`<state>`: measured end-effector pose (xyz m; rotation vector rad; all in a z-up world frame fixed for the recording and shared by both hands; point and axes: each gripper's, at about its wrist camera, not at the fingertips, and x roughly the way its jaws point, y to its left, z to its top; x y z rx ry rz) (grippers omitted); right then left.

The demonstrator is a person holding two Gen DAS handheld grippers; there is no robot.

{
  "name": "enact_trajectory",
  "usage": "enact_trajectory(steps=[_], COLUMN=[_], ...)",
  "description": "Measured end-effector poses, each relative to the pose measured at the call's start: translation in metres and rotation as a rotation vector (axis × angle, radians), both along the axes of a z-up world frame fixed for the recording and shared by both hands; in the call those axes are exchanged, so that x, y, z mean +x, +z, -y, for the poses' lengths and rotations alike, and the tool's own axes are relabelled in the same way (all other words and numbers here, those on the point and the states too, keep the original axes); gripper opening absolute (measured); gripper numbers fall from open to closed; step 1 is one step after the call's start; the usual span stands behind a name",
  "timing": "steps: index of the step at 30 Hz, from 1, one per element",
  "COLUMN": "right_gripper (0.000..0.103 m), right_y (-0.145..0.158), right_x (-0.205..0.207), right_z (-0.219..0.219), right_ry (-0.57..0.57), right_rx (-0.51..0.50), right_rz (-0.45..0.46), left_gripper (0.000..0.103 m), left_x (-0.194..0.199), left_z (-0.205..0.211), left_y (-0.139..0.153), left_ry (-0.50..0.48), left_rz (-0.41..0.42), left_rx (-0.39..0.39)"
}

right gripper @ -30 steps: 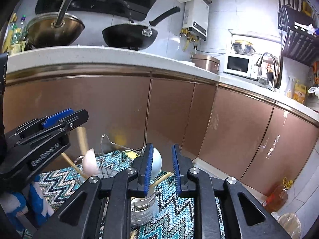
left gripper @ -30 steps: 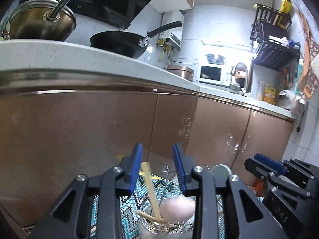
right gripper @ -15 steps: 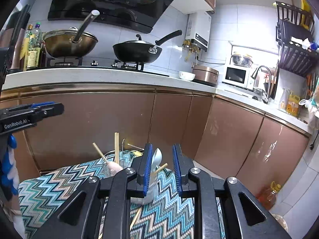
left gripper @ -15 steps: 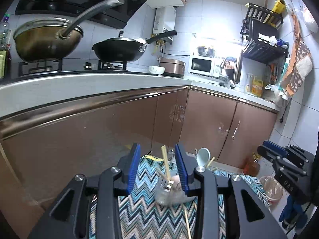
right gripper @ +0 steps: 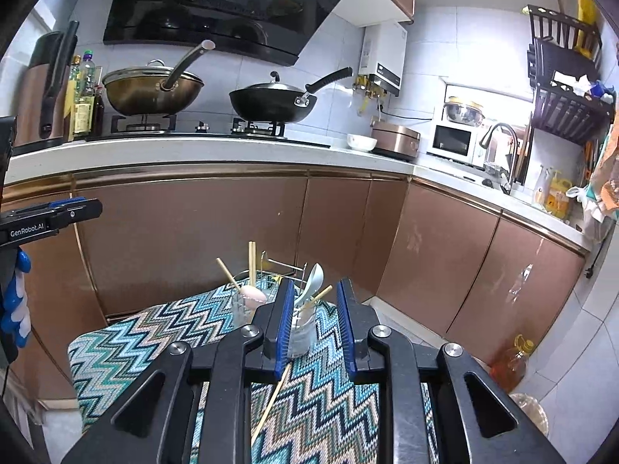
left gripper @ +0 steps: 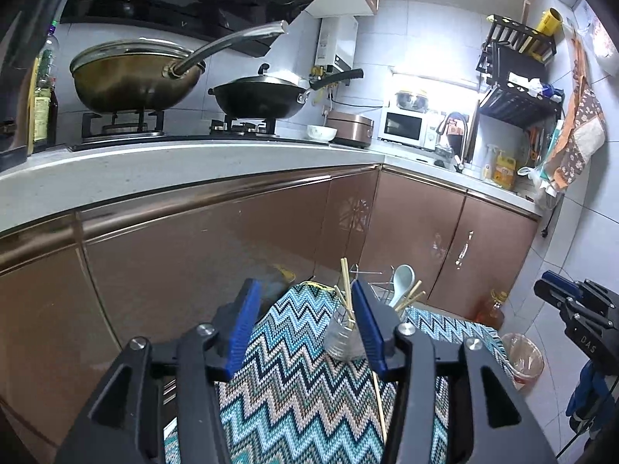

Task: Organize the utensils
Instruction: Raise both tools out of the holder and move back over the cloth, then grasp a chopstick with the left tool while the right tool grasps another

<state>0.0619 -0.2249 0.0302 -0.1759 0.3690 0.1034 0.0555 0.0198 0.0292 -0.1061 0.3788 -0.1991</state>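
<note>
Two clear glass jars stand on a zigzag-patterned cloth (right gripper: 154,332). The left jar (right gripper: 241,307) holds wooden chopsticks (right gripper: 252,263) and a pink spoon (right gripper: 253,294). The right jar (right gripper: 303,328) holds a pale blue spoon (right gripper: 313,280) and chopsticks. One loose chopstick (right gripper: 271,406) lies on the cloth in front. My right gripper (right gripper: 312,324) is open and empty, above and short of the right jar. My left gripper (left gripper: 305,328) is open and empty, above the cloth (left gripper: 294,386), with the left jar (left gripper: 342,334) by its right finger.
A wire rack (right gripper: 284,266) stands behind the jars. Brown cabinet doors (right gripper: 193,239) rise behind the cloth under a white counter (right gripper: 193,150) with two woks. An oil bottle (right gripper: 510,361) and a plastic container (left gripper: 522,357) sit on the floor at right.
Both grippers have risen and drawn back from the jars, so the counter top and stove now show. My left gripper's jaws have spread wider. The jars look smaller and farther.
</note>
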Motion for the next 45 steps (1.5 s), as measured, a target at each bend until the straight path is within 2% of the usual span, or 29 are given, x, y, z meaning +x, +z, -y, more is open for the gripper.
enact_trajectory(steps=[7, 13, 18, 25, 32, 38, 45], right_gripper=[0.026, 0.027, 0.029, 0.03, 0.03, 0.03, 0.03], right_y=[0.006, -0.002, -0.027, -0.067, -0.105, -0.132, -0.155], right_x=[-0.026, -0.02, 0.001, 0.032, 0.06, 0.082, 0.107], right_z=[-0.002, 0.002, 0.01, 0.021, 0.032, 0.041, 0.047], right_ry=[0.004, 0.007, -0.001, -0.012, -0.015, -0.013, 0.003], right_rx=[0.019, 0.037, 0.058, 0.089, 0.112, 0.117, 0.118], right_rz=[-0.004, -0.043, -0.116, -0.215, -0.303, -0.376, -0.455], left_gripper=[0.048, 0.048, 0.048, 0.048, 0.048, 0.048, 0.048], left_x=[-0.021, -0.008, 0.014, 0.047, 0.078, 0.104, 0.126], left_z=[0.002, 0.012, 0.029, 0.045, 0.063, 0.081, 0.091], left_y=[0.003, -0.01, -0.042, -0.087, -0.131, -0.173, -0.202], left_ry=[-0.029, -0.065, -0.091, -0.125, -0.178, -0.251, -0.308], left_rz=[-0.013, -0.071, -0.159, -0.289, -0.415, -0.558, -0.667], left_rx=[0.015, 0.025, 0.067, 0.088, 0.092, 0.086, 0.083])
